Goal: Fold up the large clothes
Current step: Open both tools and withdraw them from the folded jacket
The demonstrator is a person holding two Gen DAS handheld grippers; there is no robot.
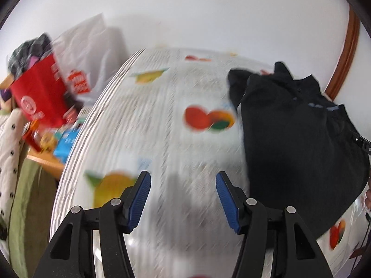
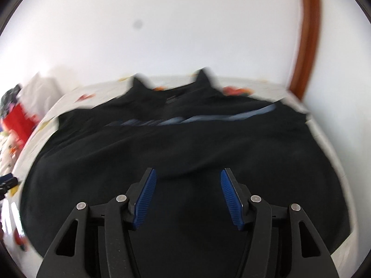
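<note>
A black garment (image 2: 185, 150) lies spread on a fruit-print table (image 1: 162, 115), filling the right wrist frame's centre. The left gripper (image 1: 183, 199) and right gripper (image 2: 188, 197) have jaws apart, holding nothing.

We count one black garment (image 2: 185, 153) on one fruit-print tablecloth (image 1: 162, 120), two grippers, left (image 1: 183, 180) and right (image 2: 188, 178), and at nine o'clock one red bag (image 1: 39, 92) and one white plastic bag (image 1: 92, 46).
</note>
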